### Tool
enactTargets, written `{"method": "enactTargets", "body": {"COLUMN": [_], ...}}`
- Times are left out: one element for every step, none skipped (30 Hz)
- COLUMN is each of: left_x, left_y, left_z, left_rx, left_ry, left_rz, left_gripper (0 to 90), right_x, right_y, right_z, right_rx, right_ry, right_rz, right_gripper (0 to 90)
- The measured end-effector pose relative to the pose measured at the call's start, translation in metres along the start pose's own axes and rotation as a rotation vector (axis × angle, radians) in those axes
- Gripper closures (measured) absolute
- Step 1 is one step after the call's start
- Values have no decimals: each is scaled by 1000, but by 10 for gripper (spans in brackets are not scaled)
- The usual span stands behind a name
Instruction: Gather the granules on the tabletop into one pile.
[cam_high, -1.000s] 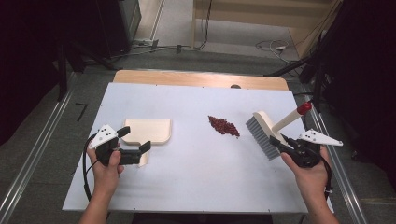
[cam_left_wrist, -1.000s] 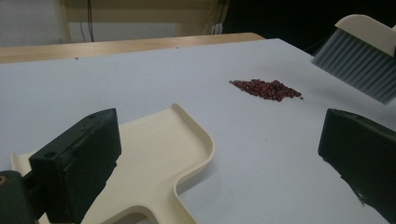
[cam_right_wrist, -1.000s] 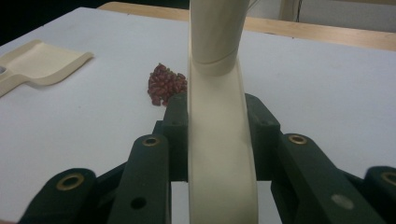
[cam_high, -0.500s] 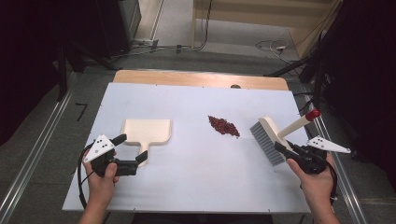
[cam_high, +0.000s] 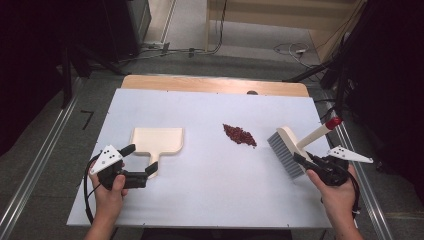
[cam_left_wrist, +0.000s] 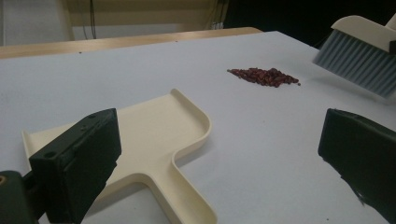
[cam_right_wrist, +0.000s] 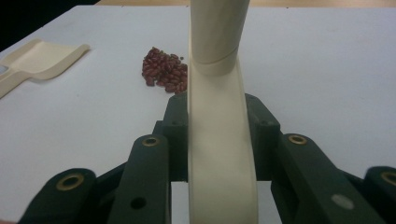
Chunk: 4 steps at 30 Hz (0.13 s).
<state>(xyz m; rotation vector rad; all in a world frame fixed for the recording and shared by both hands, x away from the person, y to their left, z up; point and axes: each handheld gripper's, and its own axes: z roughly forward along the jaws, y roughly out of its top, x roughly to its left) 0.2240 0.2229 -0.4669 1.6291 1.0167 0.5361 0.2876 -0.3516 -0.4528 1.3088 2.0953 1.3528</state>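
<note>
Clamping the brush (cam_high: 287, 150) in your right gripper (cam_high: 311, 162), left gripper (cam_high: 141, 165) spread around the dustpan (cam_high: 156, 141) handle, beans (cam_high: 239, 135) remain unswept.

My 2 matt black plastic grippers work over a smooth matt white table (cam_high: 210, 200); dustpan (cam_high: 157, 141) and brush (cam_high: 286, 150) look cream plastic, faintly glossy.

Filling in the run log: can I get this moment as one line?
left gripper: open, at dustpan handle | right gripper: shut on brush | red beans: piled on table
</note>
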Motion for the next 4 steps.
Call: {"method": "enactTargets", "body": {"left_x": [0, 0, 0, 0], "left_y": [0, 0, 0, 0], "left_z": [0, 1, 1, 1], "left_rx": [0, 0, 4, 6], "left_ry": [0, 0, 0, 1], "left_rz": [-3, -4, -3, -3], "left_gripper": [0, 0, 0, 0], "right_x": [0, -1, -1, -1], "right_y": [0, 0, 0, 0], "right_z": [0, 0, 0, 0], "right_rx": [-1, 0, 0, -2], "right_ry": [-2, -3, -4, -5], "right_rz": [1, 3, 3, 1], "right_gripper": [657, 657, 657, 657]}}
